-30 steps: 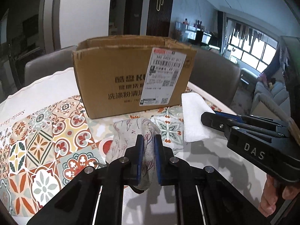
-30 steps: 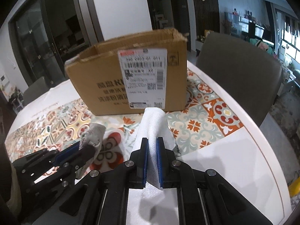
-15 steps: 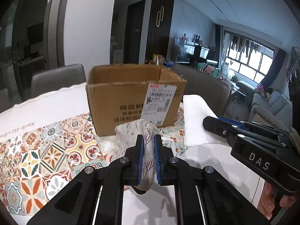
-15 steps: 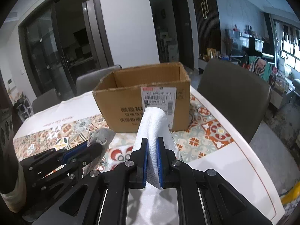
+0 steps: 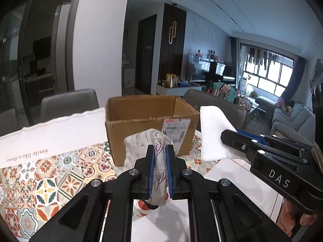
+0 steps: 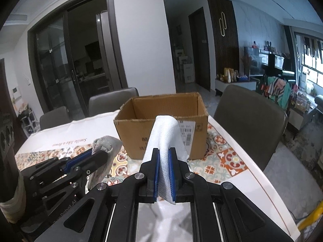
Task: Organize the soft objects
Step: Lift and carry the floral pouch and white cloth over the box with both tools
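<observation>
While the left wrist view is showing the sofa and bright windows on the far right, the right wrist view is showing glass doors and a grey upholstered chair (image 6: pixel 250 119) beside the table instead. Both views are taking in the open brown cardboard box (image 5: pixel 149 121) (image 6: pixel 161 119) standing upright on the white table with its patterned tile-print cloth (image 5: pixel 46 173) (image 6: pixel 226 157); only the right view is looking into its bare interior.

The left gripper (image 5: pixel 159 169) (image 6: pixel 94 157) is clamping its blue-padded fingers (image 5: pixel 151 167) nearly together on a grey fabric pouch printed with dark branch motifs (image 5: pixel 157 161) (image 6: pixel 107 147). The pouch is standing roughly upright between the fingers, its long axis running vertically, its rounded top rising above the fingertips and leaning slightly left, in front of the box.

The right gripper (image 6: pixel 164 171) (image 5: pixel 228 135) is pinching a folded white textured cloth (image 6: pixel 165 137) (image 5: pixel 214 133) between its fingers (image 6: pixel 155 171), which are almost closed. The cloth is held clear of the table, its long axis running upward and away toward the box, its folded end overlapping the box's near rim in view.
</observation>
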A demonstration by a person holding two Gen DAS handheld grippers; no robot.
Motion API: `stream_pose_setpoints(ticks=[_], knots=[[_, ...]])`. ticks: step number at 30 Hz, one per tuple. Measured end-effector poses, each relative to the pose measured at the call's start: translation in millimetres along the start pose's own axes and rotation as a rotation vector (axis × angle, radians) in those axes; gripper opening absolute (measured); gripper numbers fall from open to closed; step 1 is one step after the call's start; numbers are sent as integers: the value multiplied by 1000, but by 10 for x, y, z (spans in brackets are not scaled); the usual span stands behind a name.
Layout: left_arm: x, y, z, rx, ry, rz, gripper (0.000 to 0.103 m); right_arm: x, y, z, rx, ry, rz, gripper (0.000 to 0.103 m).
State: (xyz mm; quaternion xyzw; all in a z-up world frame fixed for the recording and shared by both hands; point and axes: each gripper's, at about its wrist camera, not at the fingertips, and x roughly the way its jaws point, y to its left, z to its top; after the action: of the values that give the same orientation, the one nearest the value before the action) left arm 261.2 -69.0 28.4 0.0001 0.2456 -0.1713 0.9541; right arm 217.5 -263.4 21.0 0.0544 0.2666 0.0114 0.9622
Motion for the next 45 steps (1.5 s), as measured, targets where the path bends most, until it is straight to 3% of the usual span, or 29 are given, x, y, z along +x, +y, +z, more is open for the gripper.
stream_pose_setpoints(ticks=[20, 45], knots=[[-20, 78, 455, 60, -110, 34, 13, -9, 60, 355, -28, -120, 8, 10], [629, 215, 812, 115, -149, 30, 13, 573, -38, 768, -56, -185, -21, 10]])
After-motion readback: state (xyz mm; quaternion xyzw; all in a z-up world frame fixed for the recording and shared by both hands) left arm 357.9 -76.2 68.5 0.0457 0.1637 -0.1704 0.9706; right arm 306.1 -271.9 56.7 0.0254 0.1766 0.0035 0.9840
